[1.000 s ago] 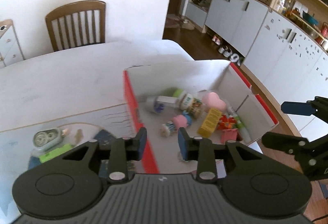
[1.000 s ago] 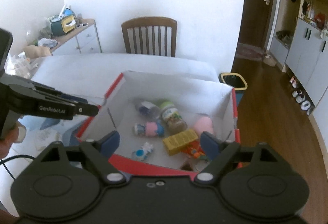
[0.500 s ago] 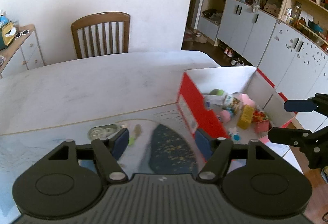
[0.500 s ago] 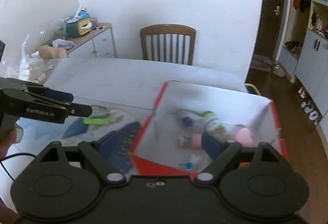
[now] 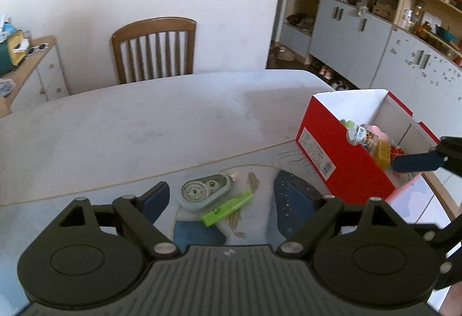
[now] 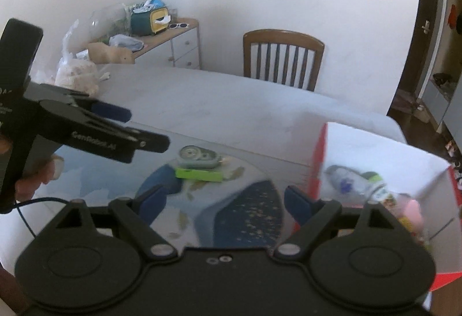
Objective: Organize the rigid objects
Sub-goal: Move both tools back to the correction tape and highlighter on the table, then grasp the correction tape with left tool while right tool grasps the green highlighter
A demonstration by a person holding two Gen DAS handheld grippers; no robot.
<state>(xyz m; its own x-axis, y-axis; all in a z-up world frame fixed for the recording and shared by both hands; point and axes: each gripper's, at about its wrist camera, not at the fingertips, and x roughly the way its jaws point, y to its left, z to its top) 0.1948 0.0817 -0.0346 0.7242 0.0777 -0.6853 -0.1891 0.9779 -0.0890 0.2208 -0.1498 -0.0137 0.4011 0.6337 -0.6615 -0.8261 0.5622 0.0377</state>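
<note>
Correction tape dispenser and green marker lie touching on the bench, left of the red box. Left hand-held gripper empty, jaws opening; right hand-held gripper apart, empty. Centre the jaws on one item and come down square. A second ago both hung over the box; left was nearly closed.
</note>
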